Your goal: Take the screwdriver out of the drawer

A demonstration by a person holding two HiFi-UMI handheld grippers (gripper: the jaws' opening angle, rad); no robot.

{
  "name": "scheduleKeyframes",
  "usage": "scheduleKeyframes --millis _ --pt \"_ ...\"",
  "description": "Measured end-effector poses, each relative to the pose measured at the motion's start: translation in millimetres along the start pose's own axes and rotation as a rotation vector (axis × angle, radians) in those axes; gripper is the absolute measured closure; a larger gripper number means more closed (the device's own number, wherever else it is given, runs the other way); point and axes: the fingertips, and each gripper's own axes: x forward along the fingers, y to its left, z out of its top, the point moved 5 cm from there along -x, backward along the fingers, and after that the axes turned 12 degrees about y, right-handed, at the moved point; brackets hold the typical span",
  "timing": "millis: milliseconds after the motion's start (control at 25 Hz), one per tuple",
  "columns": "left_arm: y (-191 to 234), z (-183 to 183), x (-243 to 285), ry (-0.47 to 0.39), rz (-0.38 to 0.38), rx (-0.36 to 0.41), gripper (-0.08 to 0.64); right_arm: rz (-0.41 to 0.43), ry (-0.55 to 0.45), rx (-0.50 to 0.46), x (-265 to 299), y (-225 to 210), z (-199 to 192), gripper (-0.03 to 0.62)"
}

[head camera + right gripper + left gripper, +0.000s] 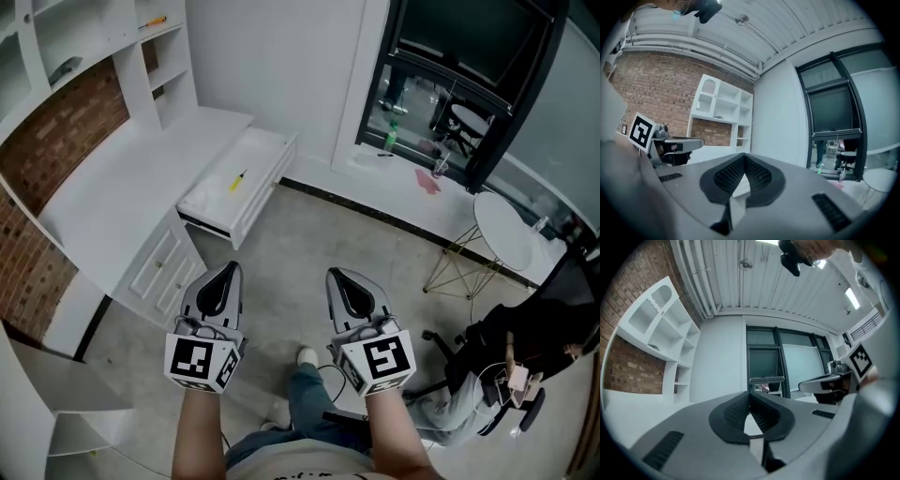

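From here the desk and its drawer look smooth, white and faintly satin, like painted board; the screwdriver has a yellow handle that looks like plastic; I see matt grey plastic shells on the left gripper and right gripper, with black, finely ribbed pads; the brick wall is rough and matt; the floor is dull, mottled grey, like concrete; the round table is smooth white on thin brassy metal legs.

The left gripper and right gripper are grey with black-and-white marker cubes.
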Motion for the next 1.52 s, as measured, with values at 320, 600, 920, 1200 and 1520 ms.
scheduleKeyframes --millis 320,600,920,1200,1520 --pt "35.3 19.7 118.5 0.044 0.076 -0.051 0.548 0.122 -0.026 0.014 101.2 -93.1 34.9 0.582" --pt "61.6 29.2 186.1 0.05 0.139 -0.056 0.548 0.15 -0.011 -0.049 169.5 -145.3 46.6 0.581" --pt "109.5 12.3 228.5 0.075 0.161 -0.138 0.548 0.166 0.062 -0.036 241.9 -160.3 35.1 0.583" --pt "185.3 -7.7 287.1 0.141 0.106 -0.128 0.458 0.128 0.076 -0.021 324.6 -163.0 44.6 0.581" --pt "273.4 -26.8 371.1 0.247 -0.005 -0.104 0.244 0.073 0.115 0.038 435.0 -162.1 63.1 0.581"
